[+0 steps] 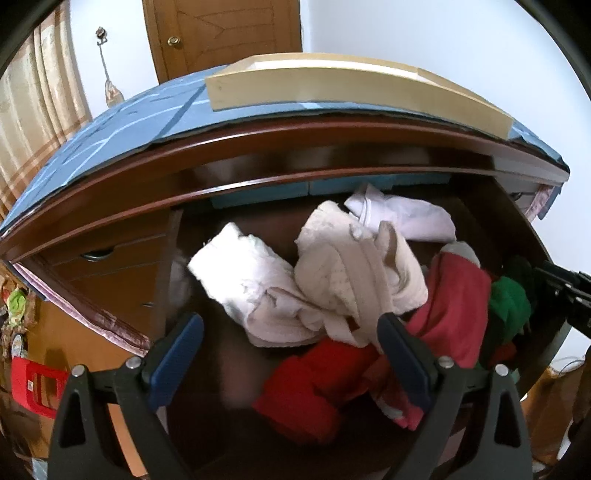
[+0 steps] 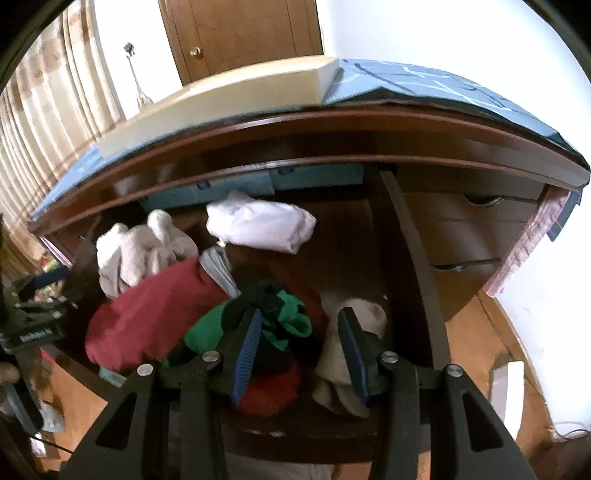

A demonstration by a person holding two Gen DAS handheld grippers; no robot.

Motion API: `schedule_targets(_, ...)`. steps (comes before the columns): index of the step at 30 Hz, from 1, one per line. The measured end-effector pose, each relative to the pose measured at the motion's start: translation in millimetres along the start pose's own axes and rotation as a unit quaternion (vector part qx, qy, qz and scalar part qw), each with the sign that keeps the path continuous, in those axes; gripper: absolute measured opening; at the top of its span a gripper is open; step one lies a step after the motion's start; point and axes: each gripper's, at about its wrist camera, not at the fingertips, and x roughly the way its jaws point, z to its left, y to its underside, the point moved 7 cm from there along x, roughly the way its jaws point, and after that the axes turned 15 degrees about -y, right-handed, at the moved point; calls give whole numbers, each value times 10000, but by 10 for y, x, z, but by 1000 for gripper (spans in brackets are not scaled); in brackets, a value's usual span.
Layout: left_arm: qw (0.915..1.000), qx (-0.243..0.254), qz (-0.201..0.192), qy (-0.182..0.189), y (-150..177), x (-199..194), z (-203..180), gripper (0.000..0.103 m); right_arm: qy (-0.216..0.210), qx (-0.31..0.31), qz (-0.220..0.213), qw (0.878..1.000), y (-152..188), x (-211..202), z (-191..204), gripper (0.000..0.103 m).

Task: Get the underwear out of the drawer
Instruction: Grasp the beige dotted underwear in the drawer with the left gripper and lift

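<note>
An open dark wooden drawer [image 1: 207,424] holds a heap of underwear: white pieces [image 1: 255,280], a cream piece [image 1: 354,273], red pieces [image 1: 314,387] and a green piece [image 1: 509,299]. My left gripper [image 1: 291,332] is open above the white and red pieces, touching none that I can tell. In the right wrist view my right gripper [image 2: 297,328] is open over the green piece [image 2: 288,317], with a dark red piece [image 2: 147,317] to its left and a cream piece [image 2: 343,362] by the right finger. The drawer's side wall [image 2: 413,258] runs along the right.
The dresser top carries a blue patterned cover [image 1: 110,136] and a pale wooden tray [image 1: 332,92]. Closed drawers with handles [image 2: 480,229] flank the open one. A wooden door [image 1: 221,33] and curtains [image 1: 37,110] stand behind. A red stool [image 1: 33,384] sits at the lower left.
</note>
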Motion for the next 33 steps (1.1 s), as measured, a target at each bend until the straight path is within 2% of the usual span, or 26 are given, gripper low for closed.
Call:
schedule_targets(11, 10000, -1, -29, 78, -284, 3, -284, 97, -233, -120, -697, 9972, -205, -144, 84, 47)
schedule_targets(14, 10000, 4, -9, 26, -335, 48, -352, 97, -311, -54, -727, 9969, -197, -139, 57, 51)
schedule_targets(19, 9999, 15, 111, -30, -403, 168, -447, 97, -432, 119, -732, 9963, -169, -118, -24, 52)
schedule_targets(23, 9992, 74, 290, -263, -415, 329, -482, 97, -499, 116, -797, 9955, -166, -128, -34, 52)
schedule_targets(27, 9986, 21, 432, -295, -418, 428, -488, 98, -552, 80, -792, 9953, -167, -100, -27, 52)
schedule_targets(33, 9974, 220, 628, -293, -397, 493, -588, 98, -601, 117, -736, 9954, -166, -62, -12, 52)
